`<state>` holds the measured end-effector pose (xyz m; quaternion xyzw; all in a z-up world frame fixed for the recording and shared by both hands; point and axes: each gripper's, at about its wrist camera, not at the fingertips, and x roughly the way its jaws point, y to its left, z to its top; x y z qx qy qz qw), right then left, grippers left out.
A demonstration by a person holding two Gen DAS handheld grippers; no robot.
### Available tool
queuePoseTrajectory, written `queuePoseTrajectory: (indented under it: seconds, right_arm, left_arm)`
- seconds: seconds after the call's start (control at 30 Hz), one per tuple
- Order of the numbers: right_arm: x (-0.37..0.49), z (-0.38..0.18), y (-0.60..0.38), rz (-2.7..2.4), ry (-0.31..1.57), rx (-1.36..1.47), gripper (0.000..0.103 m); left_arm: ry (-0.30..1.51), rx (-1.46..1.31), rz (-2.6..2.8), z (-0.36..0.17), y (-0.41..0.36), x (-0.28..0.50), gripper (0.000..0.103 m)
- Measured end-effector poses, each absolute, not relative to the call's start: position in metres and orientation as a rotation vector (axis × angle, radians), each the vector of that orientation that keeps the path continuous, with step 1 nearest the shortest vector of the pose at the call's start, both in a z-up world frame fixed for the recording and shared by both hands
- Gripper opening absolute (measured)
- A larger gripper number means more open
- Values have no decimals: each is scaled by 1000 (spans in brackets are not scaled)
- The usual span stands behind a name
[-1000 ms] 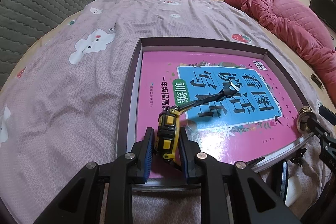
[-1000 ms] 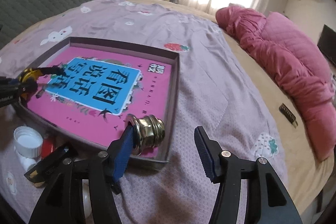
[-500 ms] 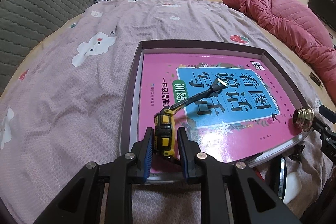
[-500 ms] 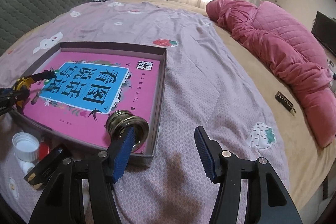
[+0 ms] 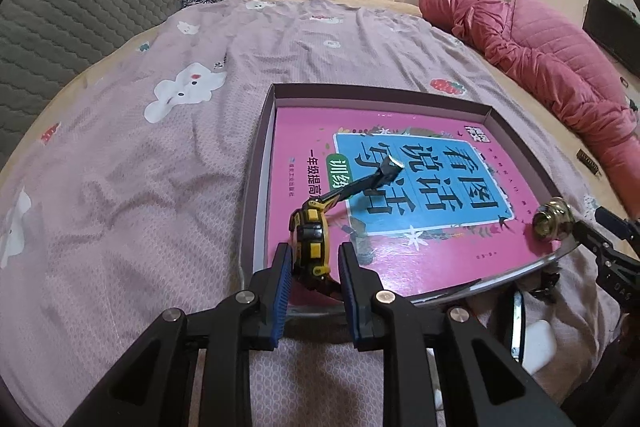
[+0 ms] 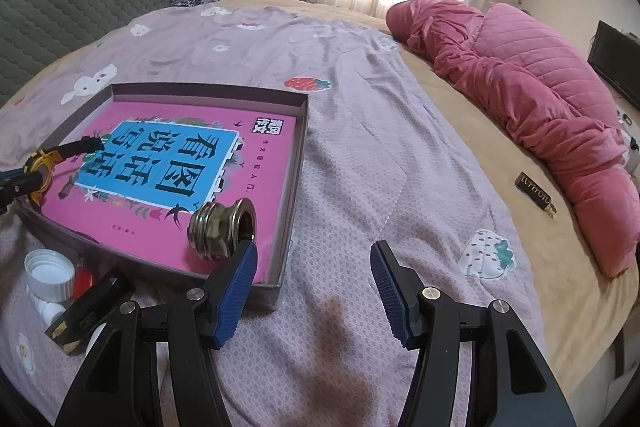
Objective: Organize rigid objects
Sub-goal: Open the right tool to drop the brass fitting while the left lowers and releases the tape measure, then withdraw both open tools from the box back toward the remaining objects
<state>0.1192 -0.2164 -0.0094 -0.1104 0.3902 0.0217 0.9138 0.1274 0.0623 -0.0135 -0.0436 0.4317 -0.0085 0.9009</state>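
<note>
The left tongs (image 5: 312,263) are pinching a yellow tape measure (image 5: 312,239) over the near left corner of the shallow box (image 5: 256,163) on the bed. Rightward, a brass fitting (image 6: 222,229) is lying inside on the pink book (image 6: 264,147); the right tongs (image 6: 314,267) are standing spread, empty, just beside it.

The left gripper (image 5: 311,269) sits at the lower centre of its own view, pitched downward, blue pads closed tight on a yellow tape measure (image 5: 312,245). The right gripper (image 6: 313,267) occupies the lower middle of its own view, also angled down, jaws standing wide apart with nothing between the pads.
</note>
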Motion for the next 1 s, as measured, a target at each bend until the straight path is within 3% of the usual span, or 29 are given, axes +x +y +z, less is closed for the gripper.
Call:
queuePoseTrajectory:
  seconds: [0.1, 0.23, 0.73, 0.87, 1.0]
  right_arm:
    - [118, -7, -219, 42, 798, -220, 61]
    - [116, -4, -222, 41, 791, -203, 61]
    - [104, 8, -226, 62, 741, -171, 62]
    - [98, 13, -224, 84, 716, -169, 64]
    - [93, 18, -221, 96, 698, -170, 67]
  left_arm:
    - [884, -90, -14, -11, 62, 124, 24]
    - [874, -89, -4, -8, 63, 120, 39]
    - [784, -88, 8, 10, 63, 101, 41]
    - [763, -87, 9, 16, 61, 96, 53]
    - [750, -80, 13, 20, 60, 91, 54]
